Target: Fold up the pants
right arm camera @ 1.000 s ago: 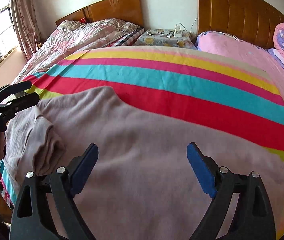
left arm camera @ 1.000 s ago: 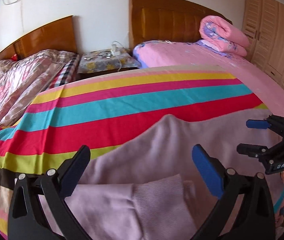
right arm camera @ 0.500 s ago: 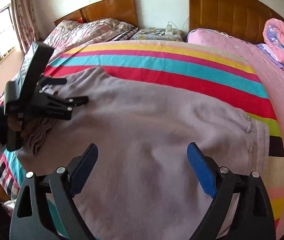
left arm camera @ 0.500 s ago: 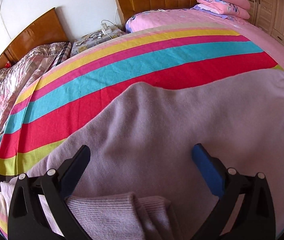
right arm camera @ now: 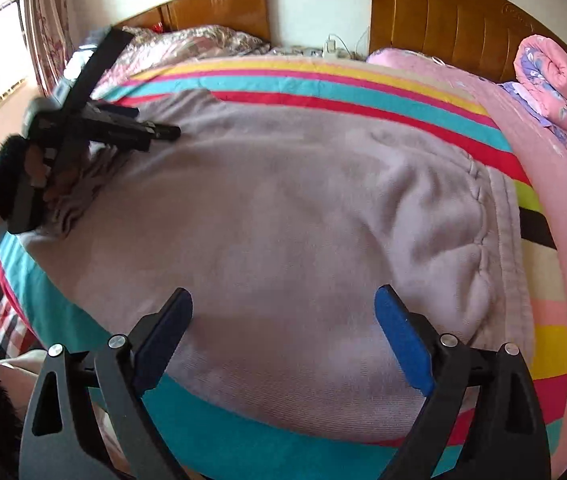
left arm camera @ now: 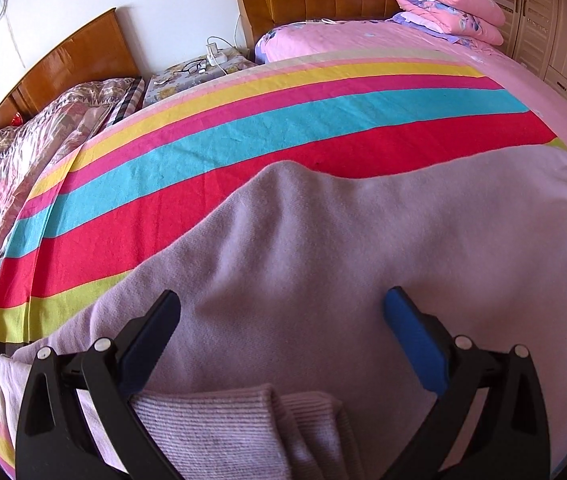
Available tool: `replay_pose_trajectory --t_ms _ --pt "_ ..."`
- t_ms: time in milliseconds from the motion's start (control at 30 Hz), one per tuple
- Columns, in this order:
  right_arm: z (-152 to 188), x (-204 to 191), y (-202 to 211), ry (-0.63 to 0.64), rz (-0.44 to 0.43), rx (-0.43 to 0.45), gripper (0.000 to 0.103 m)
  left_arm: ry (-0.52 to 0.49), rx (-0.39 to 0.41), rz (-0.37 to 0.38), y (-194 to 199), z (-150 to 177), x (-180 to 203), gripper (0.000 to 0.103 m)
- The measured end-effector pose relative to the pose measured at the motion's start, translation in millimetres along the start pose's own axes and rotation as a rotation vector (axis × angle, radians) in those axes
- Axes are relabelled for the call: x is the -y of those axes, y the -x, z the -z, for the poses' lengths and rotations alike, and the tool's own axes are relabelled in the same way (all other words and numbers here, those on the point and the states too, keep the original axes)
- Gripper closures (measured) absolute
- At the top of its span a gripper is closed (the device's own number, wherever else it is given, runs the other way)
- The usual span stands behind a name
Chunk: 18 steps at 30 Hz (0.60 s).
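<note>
Lilac pants (left arm camera: 363, 248) lie spread flat across the striped blanket (left arm camera: 243, 140) on the bed. Their ribbed cuffs (left arm camera: 219, 428) are bunched just under my left gripper (left arm camera: 281, 304), which hovers open with nothing between its blue pads. In the right wrist view the pants (right arm camera: 283, 200) run from the cuffs at the left to the gathered waistband (right arm camera: 503, 240) at the right. My right gripper (right arm camera: 283, 300) stands open over the near edge of the pants. The left gripper (right arm camera: 159, 122), held in a hand, hangs over the cuff end.
A rolled pink quilt (left arm camera: 447, 4) sits at the head of the bed on the pink sheet. A nightstand (left arm camera: 199, 70) with a power strip stands between this bed and a second bed (left arm camera: 23, 160) at the left. Wardrobe doors (left arm camera: 555, 32) line the right wall.
The right gripper has drawn back toward the near edge, bringing the waistband into view. The left gripper has come in over the cuff end of the pants. Both stay open.
</note>
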State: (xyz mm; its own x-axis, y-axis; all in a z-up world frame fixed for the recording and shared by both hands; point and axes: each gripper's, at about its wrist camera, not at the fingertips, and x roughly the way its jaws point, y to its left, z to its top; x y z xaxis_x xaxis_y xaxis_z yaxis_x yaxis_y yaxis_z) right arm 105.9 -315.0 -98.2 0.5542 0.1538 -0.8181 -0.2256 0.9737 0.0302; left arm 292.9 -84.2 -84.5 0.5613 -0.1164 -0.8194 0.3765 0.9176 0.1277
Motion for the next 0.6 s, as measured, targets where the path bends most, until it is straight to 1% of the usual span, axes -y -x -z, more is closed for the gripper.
replay_pose_trajectory --t_ms 33,67,300,433,467,500,533,567,600 --pt "4.1 0.8 1.8 0.012 -0.011 0.038 0.013 0.001 0.000 0.000 0.0 0.0 -0.1 0.001" --pt "8.0 3.2 3.4 0.012 -0.025 0.043 0.013 0.000 0.001 -0.001 0.0 0.2 -0.1 0.001" --pt "17.9 10.7 16.3 -0.005 -0.043 0.024 0.013 0.010 -0.003 0.008 0.4 1.1 -2.4 0.001" --pt "17.9 13.1 23.5 -0.029 -0.040 0.021 0.014 0.008 0.003 -0.011 1.5 1.3 -1.2 0.001" --pt "14.6 13.0 29.6 -0.041 -0.026 0.045 0.014 0.001 0.012 -0.035 3.1 1.8 0.8 0.001" --pt "10.2 10.8 37.9 -0.050 -0.024 0.088 0.014 -0.011 0.026 -0.085 6.0 2.8 5.3 0.001" --pt "4.2 6.9 46.5 -0.051 -0.042 0.132 0.014 -0.032 0.050 -0.165 10.9 4.5 12.6 0.001" --pt "-2.9 2.4 56.2 -0.045 -0.050 0.179 0.014 -0.061 0.081 -0.266 16.5 7.1 21.5 0.001" --pt "-10.3 -3.0 66.4 -0.033 -0.045 0.227 0.014 -0.087 0.114 -0.386 22.1 9.9 31.3 0.001"
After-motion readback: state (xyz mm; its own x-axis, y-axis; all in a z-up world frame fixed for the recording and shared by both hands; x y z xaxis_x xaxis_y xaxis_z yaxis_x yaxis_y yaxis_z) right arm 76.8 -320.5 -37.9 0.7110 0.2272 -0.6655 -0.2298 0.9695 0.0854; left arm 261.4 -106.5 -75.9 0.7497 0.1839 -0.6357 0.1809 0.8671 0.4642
